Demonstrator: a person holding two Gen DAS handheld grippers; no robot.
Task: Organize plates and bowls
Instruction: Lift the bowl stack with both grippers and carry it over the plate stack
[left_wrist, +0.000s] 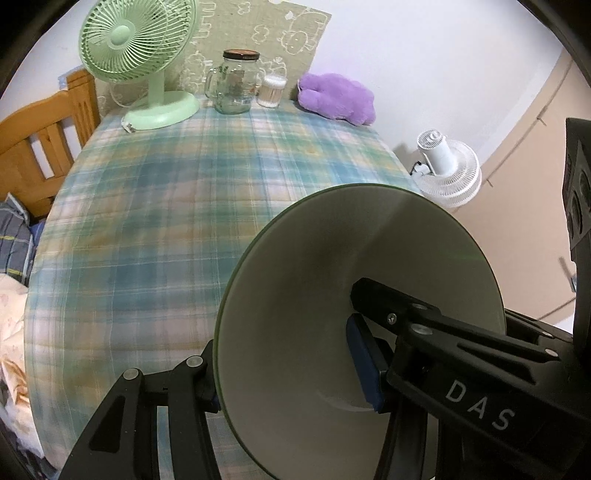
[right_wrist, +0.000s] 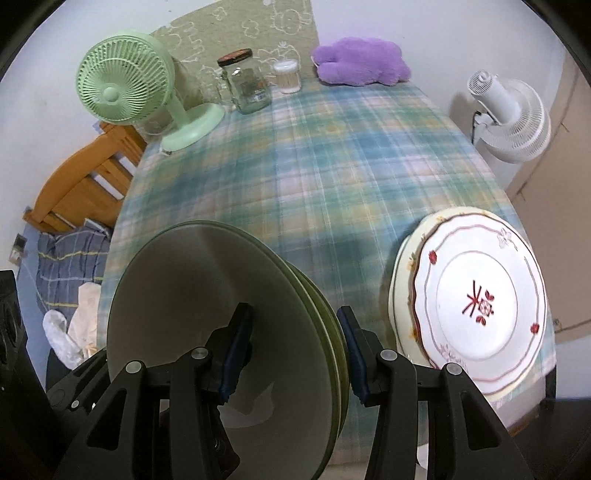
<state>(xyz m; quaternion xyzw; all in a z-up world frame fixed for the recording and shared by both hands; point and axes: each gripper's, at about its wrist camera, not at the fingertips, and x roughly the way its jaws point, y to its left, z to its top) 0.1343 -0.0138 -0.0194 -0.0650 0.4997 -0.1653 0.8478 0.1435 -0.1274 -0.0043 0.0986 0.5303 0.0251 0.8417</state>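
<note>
Both grippers (left_wrist: 291, 369) (right_wrist: 295, 354) clamping green plates (right_wrist: 221, 325) on edge, faces leftward

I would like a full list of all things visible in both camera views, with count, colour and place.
green plates: a stack, exact count unclear, grey-green, held on edge above the near table edge
patterned plates: two, white and cream with red motifs, stacked at near right of the table
tablecloth: one, blue-green plaid, covering the table
desk fan: one, mint green, far left
glass jar: one, clear with dark lid, far centre
cotton swab tub: one, clear, beside the jar
plush toy: one, purple, far right
floor fan: one, white, right of the table
left claw: black, shut on a green plate
right claw: black, around the green stack
</note>
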